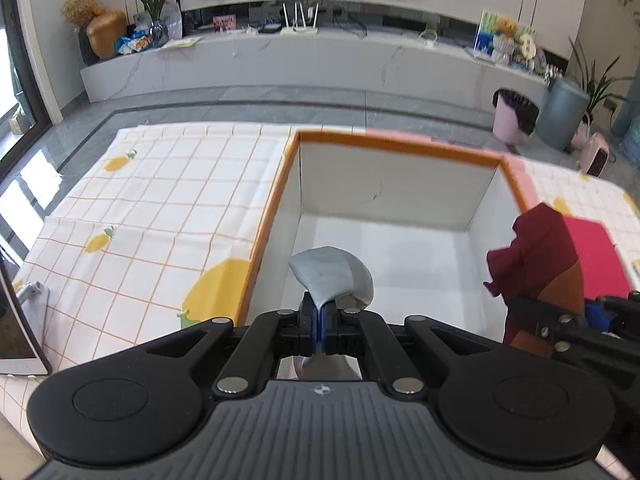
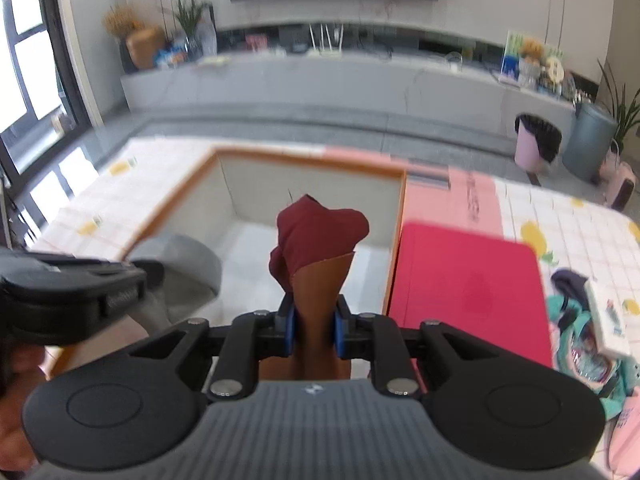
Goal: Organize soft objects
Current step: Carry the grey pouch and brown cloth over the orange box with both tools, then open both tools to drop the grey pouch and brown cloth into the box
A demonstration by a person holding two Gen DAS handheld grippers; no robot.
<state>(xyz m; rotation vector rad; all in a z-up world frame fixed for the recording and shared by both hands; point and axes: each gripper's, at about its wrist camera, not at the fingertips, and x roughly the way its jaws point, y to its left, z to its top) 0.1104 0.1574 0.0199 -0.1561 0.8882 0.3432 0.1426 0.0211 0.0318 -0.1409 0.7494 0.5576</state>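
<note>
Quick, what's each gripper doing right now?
Left gripper: shut on the grey cloth.
Right gripper: shut on the maroon-and-brown cloth.

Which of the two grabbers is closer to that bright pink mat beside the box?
Right. The right gripper, clamped on a maroon-and-brown cloth, is beside the pink mat. The left gripper, pinching a grey cloth, is farther across the box.

Grey cloth [image 1: 330,276]: soft, folded piece, pinched at its near edge and fanning upward over the near left part of the box interior. Maroon-and-brown cloth [image 2: 316,248]: bunched, held upright, maroon portion on top, brown portion below, above the box's right half. Open box [image 1: 392,148]: orange-rimmed, white-walled, upright on the lemon-print tablecloth [image 1: 160,200].
</note>
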